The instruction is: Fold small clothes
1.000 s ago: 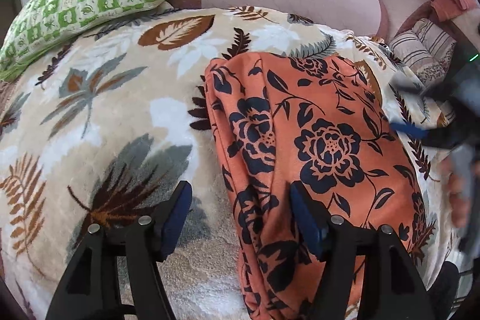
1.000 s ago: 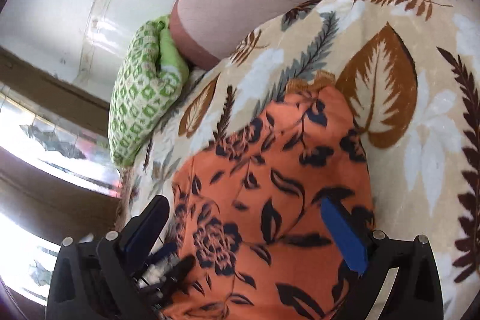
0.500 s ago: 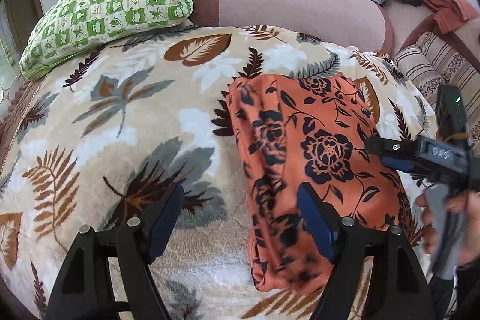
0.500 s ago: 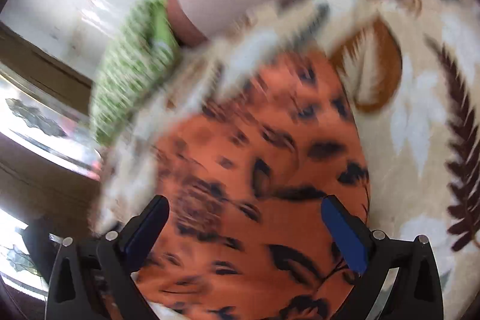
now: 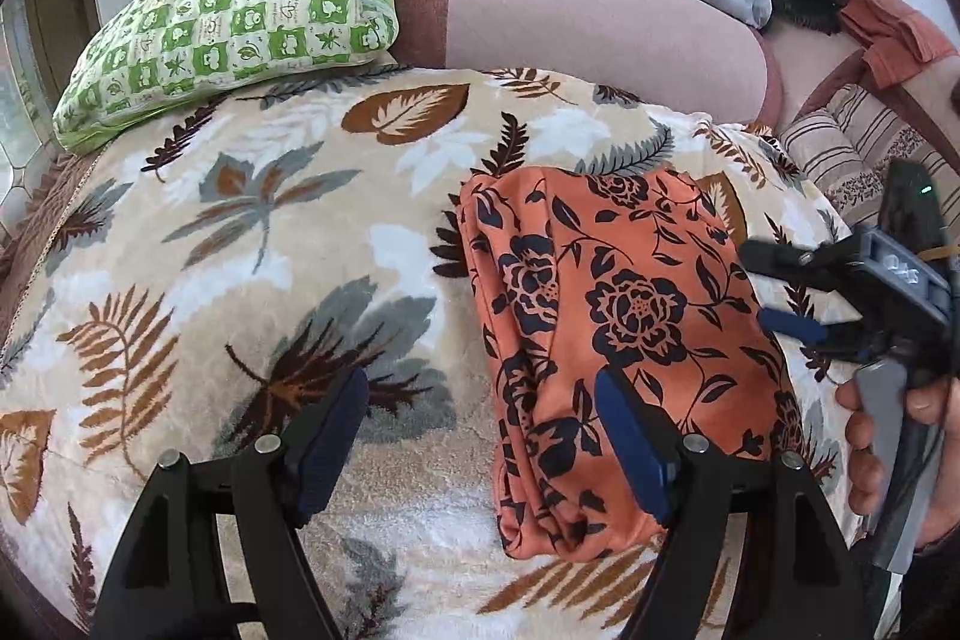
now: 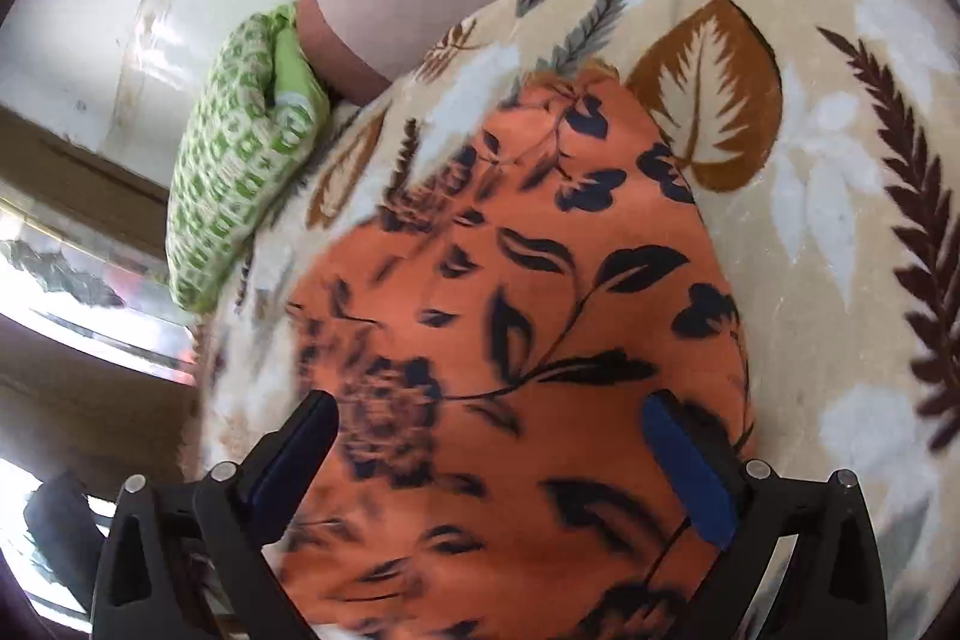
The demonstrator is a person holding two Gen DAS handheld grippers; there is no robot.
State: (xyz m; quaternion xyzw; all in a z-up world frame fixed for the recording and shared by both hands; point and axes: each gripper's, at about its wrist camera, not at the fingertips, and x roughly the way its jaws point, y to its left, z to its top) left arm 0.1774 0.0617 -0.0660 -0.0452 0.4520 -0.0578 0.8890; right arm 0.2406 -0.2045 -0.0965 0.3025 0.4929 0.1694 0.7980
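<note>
The orange flowered garment point(image 5: 624, 334) lies folded into a long bundle on the leaf-patterned blanket point(image 5: 252, 244), toward its right side, with its long left edge stacked in layers. The left hand-held gripper point(image 5: 480, 418) hangs over the garment's near left edge with its jaws spread wide and nothing between them; its right blue pad point(image 5: 630, 448) is above the cloth, its left one over bare blanket. The right hand-held gripper point(image 5: 780, 292) sits just beside the garment's right edge, gripped in a hand point(image 5: 888, 436), its fingers parted and empty. From its own camera the right hand-held gripper point(image 6: 489, 436) looks straight across the garment point(image 6: 528, 340), jaws wide, the cloth filling the space beneath. A green checked pillow point(image 5: 234, 22) rests at the blanket's far left corner.
</note>
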